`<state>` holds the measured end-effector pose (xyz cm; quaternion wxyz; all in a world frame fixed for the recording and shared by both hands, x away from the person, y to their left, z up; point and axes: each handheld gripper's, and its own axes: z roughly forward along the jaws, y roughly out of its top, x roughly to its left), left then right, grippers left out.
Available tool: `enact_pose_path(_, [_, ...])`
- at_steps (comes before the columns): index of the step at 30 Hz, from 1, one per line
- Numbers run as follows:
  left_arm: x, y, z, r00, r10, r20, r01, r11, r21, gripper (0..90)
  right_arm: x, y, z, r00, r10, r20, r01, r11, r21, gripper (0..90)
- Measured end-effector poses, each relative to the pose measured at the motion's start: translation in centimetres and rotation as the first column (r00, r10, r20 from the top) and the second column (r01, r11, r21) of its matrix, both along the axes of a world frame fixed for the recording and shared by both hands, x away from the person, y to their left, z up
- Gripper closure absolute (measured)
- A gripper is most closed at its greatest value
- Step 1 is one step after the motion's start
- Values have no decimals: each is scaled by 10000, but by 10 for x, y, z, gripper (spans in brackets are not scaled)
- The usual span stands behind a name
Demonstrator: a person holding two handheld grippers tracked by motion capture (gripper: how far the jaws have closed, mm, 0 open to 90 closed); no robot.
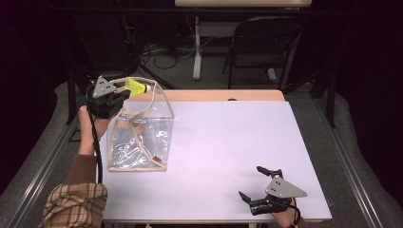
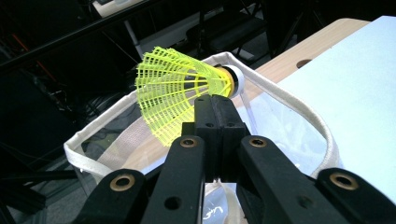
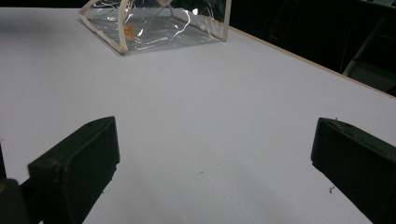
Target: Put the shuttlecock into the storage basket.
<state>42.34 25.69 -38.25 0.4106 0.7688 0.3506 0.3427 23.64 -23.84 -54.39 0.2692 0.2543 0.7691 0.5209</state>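
Note:
A yellow shuttlecock (image 1: 137, 87) (image 2: 180, 91) with a white cork tip hangs over the open top of a clear plastic bag (image 1: 140, 130) (image 2: 285, 123) (image 3: 154, 25) with cream edging. My left gripper (image 1: 119, 93) (image 2: 217, 109) is shut on the shuttlecock's skirt, above the bag's far left rim. The bag stands upright on the left of the white table (image 1: 228, 142). My right gripper (image 1: 252, 183) (image 3: 215, 154) rests near the table's front right edge, open with nothing between its jaws.
A wooden strip (image 1: 223, 95) (image 2: 299, 53) runs along the table's far edge. Behind it stand a folding chair (image 1: 261, 42) and a desk leg (image 1: 196, 47) among floor cables. The white surface stretches bare between the bag and my right gripper.

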Motion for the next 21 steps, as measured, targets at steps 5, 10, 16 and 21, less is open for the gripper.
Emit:
enact_pose_path(5, [2,0,-4,9999,-29,-124,29,10000,23,900,0,0,0,10000,-4,-4,4,10000,17,5])
enact_pose_path(10, [5,0,-9,9996,-9,-288,11,10000,61,900,0,0,0,10000,-13,-8,13,10000,15,5])
enact_pose_path(16, [8,-1,-11,9989,-49,-457,54,9999,110,900,0,0,0,10000,-8,-36,8,10000,18,5])
enact_pose_path(21, [11,-3,-15,9982,-63,-598,69,9999,112,900,0,0,0,10000,-6,-20,6,10000,19,5])
